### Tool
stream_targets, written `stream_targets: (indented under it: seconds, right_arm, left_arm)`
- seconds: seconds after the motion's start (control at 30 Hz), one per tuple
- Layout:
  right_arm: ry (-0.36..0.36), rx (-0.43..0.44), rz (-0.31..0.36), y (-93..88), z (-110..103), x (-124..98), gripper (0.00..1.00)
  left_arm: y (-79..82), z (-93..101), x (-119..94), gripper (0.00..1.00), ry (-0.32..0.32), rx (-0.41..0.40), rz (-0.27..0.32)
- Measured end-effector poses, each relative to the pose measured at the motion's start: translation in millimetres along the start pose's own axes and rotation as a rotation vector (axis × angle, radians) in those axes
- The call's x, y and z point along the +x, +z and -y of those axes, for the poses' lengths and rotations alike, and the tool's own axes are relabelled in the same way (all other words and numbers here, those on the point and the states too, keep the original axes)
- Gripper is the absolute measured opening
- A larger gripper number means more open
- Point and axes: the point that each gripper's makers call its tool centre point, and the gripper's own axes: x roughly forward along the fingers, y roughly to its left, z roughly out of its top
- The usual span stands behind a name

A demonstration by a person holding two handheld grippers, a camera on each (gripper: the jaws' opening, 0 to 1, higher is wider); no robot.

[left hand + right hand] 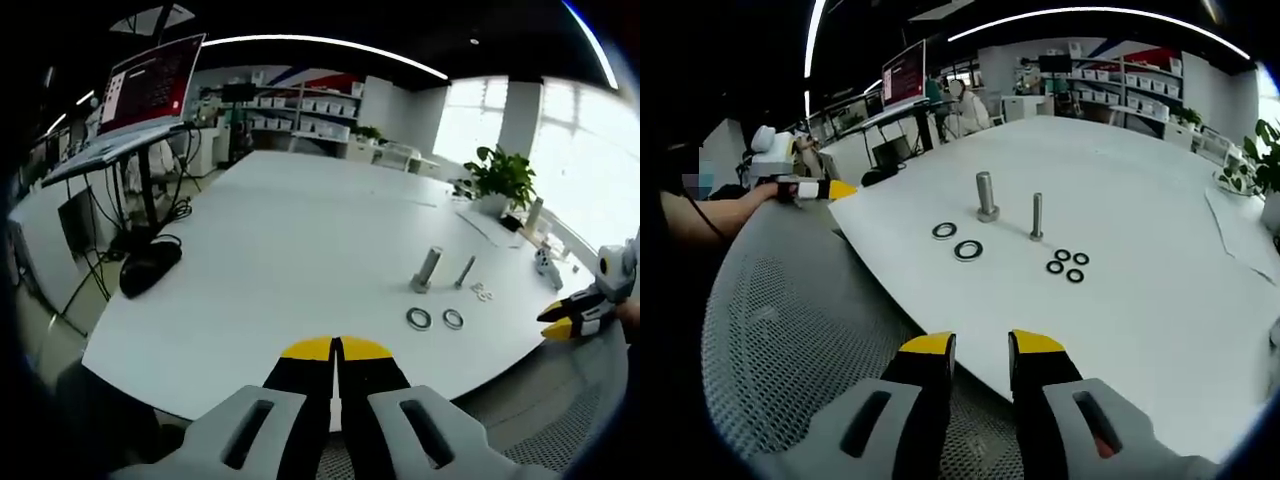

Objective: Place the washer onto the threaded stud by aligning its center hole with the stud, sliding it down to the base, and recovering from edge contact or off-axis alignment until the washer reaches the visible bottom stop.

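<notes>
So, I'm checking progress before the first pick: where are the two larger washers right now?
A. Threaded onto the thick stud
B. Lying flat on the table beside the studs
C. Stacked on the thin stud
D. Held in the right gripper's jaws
B: both larger washers lie flat on the white table, apart from the thick stud, whose shaft is bare.

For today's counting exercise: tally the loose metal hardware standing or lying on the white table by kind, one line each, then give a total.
Upright studs: 2, the thick stud and the thin stud
Large washers: 2, one beside another
Small washers: 3, clustered near the thin stud
Total: 7
</notes>
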Motion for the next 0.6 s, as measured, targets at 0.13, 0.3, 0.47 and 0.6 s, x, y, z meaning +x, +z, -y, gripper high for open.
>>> stream_targets:
  seconds: [0.13, 0.3, 0.47, 0.6]
  right_arm:
    - [-0.003, 0.002, -0.002, -0.4, 0.5, 0.0, 0.24]
    - [-0.004, 0.004, -0.005, -1.1, 0.6, 0.1, 0.24]
    - [-0.009, 0.005, 0.002, 0.3, 1.6, -0.1, 0.24]
    - [-0.014, 0.005, 0.000, 0.0, 2.2, 0.0, 0.24]
  left_arm:
    - [-0.1, 0.3, 0.3, 0.00, -0.003, 0.003, -0.001]
    - [-1.5, -0.3, 0.2, 0.00, -0.004, 0.007, -0.010]
    - [0.8, 0.5, -0.3, 0.00, -0.005, 0.002, 0.006]
    - [-1.3, 1.6, -0.3, 0.00, -0.010, 0.011, -0.011]
